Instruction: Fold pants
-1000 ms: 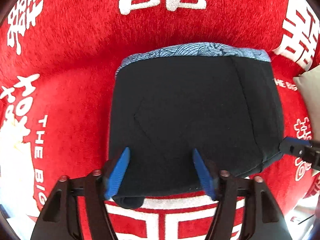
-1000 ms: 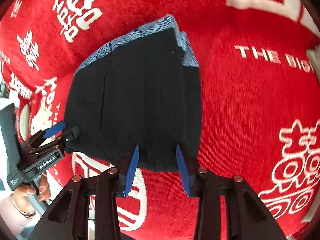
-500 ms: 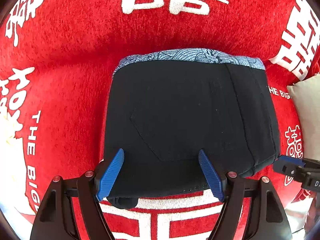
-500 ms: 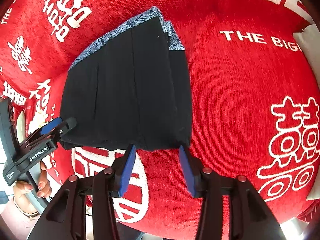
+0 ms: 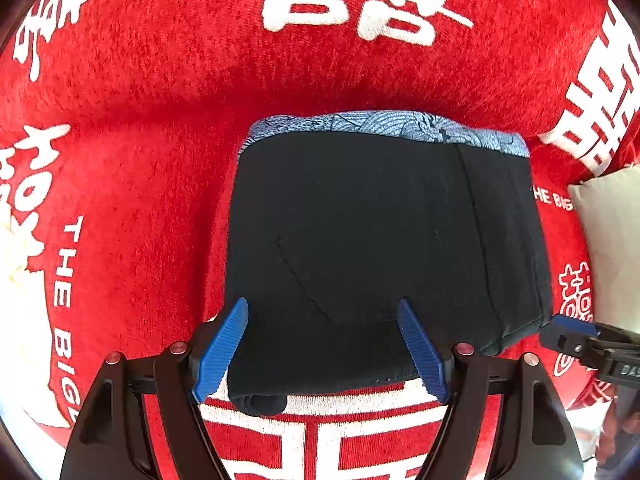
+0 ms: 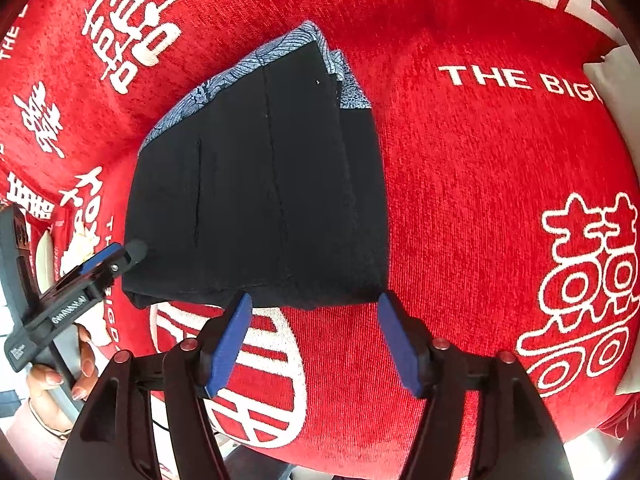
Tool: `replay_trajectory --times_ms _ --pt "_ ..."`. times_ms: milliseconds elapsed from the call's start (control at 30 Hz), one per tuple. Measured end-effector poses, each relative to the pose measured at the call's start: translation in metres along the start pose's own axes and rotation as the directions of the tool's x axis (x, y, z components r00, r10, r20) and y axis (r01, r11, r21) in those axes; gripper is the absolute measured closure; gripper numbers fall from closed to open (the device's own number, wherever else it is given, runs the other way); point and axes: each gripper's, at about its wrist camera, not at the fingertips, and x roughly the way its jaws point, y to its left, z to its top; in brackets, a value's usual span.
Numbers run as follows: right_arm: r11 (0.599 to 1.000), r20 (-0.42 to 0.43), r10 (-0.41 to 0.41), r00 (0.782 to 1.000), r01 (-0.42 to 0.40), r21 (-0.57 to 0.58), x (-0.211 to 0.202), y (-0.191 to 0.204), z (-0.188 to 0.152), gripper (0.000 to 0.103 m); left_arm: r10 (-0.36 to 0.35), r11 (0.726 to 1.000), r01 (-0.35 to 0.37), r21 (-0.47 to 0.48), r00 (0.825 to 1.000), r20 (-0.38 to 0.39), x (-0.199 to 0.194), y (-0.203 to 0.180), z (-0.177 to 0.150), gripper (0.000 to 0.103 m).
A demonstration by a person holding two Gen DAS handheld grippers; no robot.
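Note:
The black pants [image 5: 380,248] lie folded into a compact block on the red cloth, with a blue patterned lining showing along the far edge. They also show in the right wrist view [image 6: 260,192]. My left gripper [image 5: 322,348] is open and empty, its blue pads hovering over the near edge of the pants. My right gripper [image 6: 316,338] is open and empty just short of the near edge. The left gripper [image 6: 116,260] shows at the pants' left corner in the right wrist view; the right gripper [image 5: 576,340] shows at the right corner in the left wrist view.
A red cloth [image 5: 160,120] with white characters and lettering covers the whole surface [image 6: 500,200]. A pale cushion [image 5: 612,240] sits at the right edge. The person's hand [image 6: 60,376] shows at the lower left.
Both grippers have opened wider and drawn back toward me from the pants' near edge. The right gripper has let go of the edge. The pants stay folded in place.

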Motion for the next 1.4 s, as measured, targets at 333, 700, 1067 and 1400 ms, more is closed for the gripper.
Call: replay_trajectory --times_ms 333,700,1067,1400 --pt "0.999 0.049 0.021 0.999 -0.022 0.034 -0.01 -0.034 0.014 0.024 -0.088 0.99 0.085 -0.115 0.996 -0.02 0.003 0.052 0.018 0.025" --pt "0.955 0.048 0.292 0.955 -0.294 0.032 0.018 -0.069 0.069 0.024 -0.275 0.96 0.267 -0.087 0.954 -0.115 0.043 0.074 0.042 0.025" --pt "0.872 -0.034 0.489 0.872 -0.489 0.014 0.053 -0.078 0.09 0.024 -0.425 0.905 0.418 -0.082 0.888 -0.175 0.079 0.073 0.06 0.018" --pt "0.864 -0.014 0.5 0.866 -0.497 0.079 0.052 -0.066 0.088 0.052 -0.375 0.927 0.371 -0.054 0.92 -0.113 0.068 0.051 0.056 0.036"
